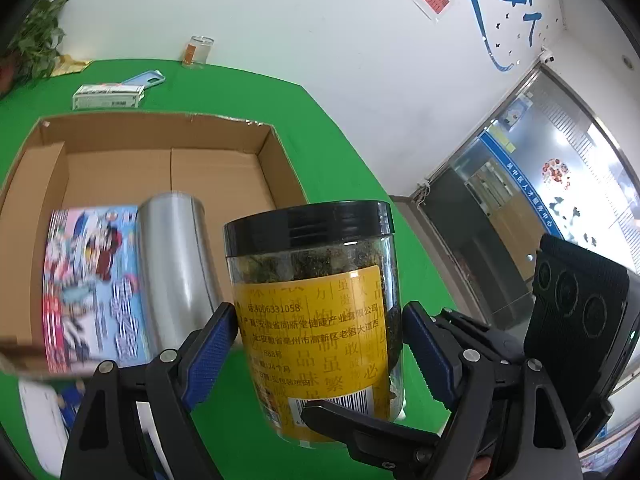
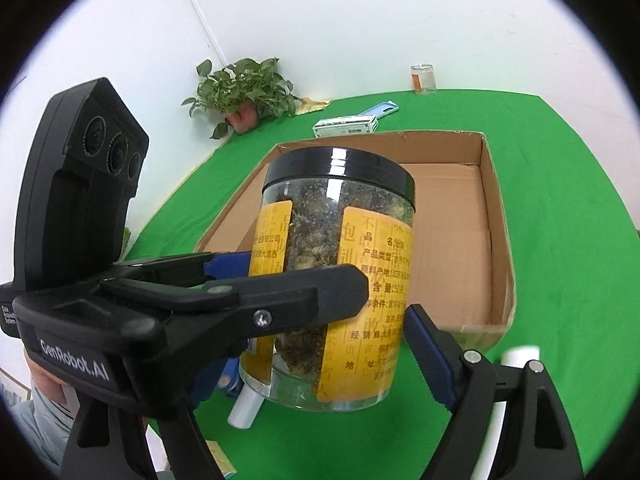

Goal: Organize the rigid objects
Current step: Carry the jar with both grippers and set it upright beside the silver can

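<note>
A clear jar [image 1: 316, 312] with a black lid and yellow label, filled with dried tea, is held upright in the air. My left gripper [image 1: 320, 340] is shut on the jar, blue pads on both sides. In the right wrist view the same jar [image 2: 340, 280] sits between my right gripper's [image 2: 340, 344] fingers; the left gripper's arm crosses in front of it. The right gripper's blue right pad [image 2: 428, 352] stands apart from the jar, so it is open. Behind is an open cardboard box [image 1: 160, 168] holding a steel cup [image 1: 176, 256] and a colourful book [image 1: 88, 280].
The green table [image 1: 328, 148] carries a white flat box [image 1: 108, 96], a blue phone case [image 1: 146, 80] and a small glass jar [image 1: 197, 52] near the wall. A potted plant [image 2: 244, 92] stands in the corner. A white tube [image 2: 244, 412] lies under the jar.
</note>
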